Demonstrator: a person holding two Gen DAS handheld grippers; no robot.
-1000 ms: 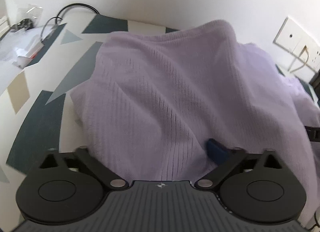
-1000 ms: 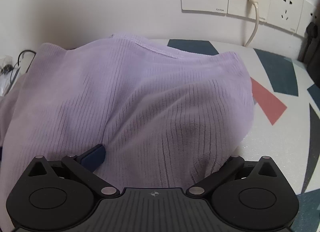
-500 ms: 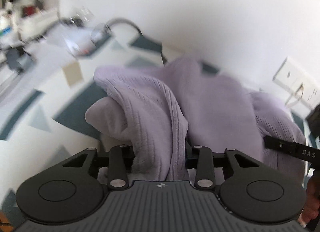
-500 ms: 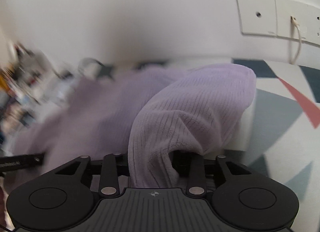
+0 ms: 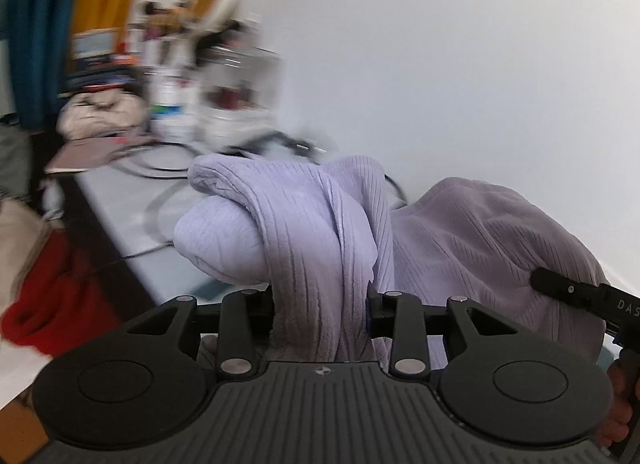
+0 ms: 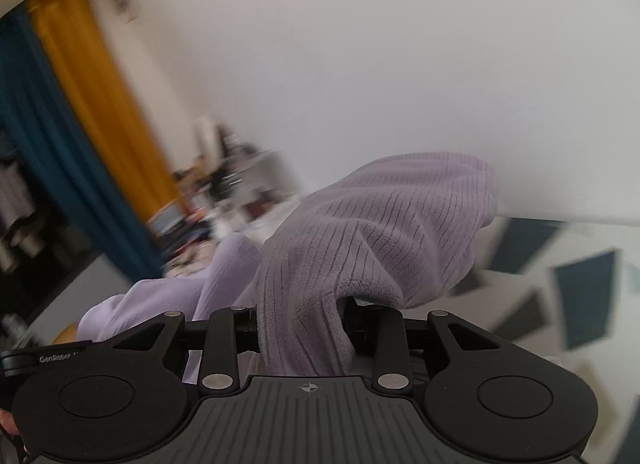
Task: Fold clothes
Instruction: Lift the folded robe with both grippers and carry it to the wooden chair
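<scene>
A lilac ribbed fleece garment is lifted off the table. My left gripper is shut on a bunched fold of it, and the cloth drapes over and hides the fingertips. My right gripper is shut on another bunch of the same garment. The rest of the garment hangs between the two. The right gripper's black body shows at the right edge of the left wrist view; the left one shows at the left edge of the right wrist view.
A white table with dark geometric patches lies below. Blurred clutter and cables stand at its far end by the wall. A red cloth lies beside the table. Blue and orange curtains hang at the left.
Both grippers closed on the garment and raised it off the table. Both views have swung up and leftward, away from the wall sockets toward the clutter and curtains.
</scene>
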